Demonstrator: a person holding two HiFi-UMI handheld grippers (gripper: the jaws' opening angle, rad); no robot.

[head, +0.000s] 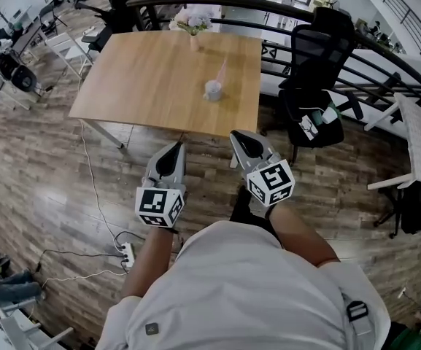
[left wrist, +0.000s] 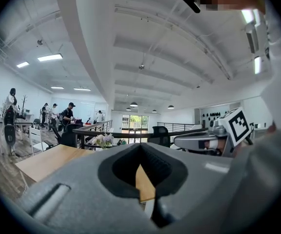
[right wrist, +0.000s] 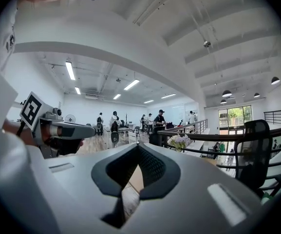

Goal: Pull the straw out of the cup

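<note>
A white cup (head: 212,90) with a pink straw (head: 222,71) leaning up and to the right stands near the right front of the wooden table (head: 137,79). Both grippers hang in front of the table's near edge, well short of the cup. My left gripper (head: 176,146) is shut and holds nothing; in its own view the left gripper (left wrist: 140,146) points over the table edge. My right gripper (head: 236,134) is likewise shut and empty, and in its own view the right gripper (right wrist: 138,146) aims level towards the table. The cup is hidden in both gripper views.
A vase of flowers (head: 193,25) stands at the table's far edge. A black office chair (head: 314,71) sits right of the table, with a dark railing (head: 283,12) behind. A power strip (head: 128,254) and cables lie on the wood floor at the left. People stand in the distance.
</note>
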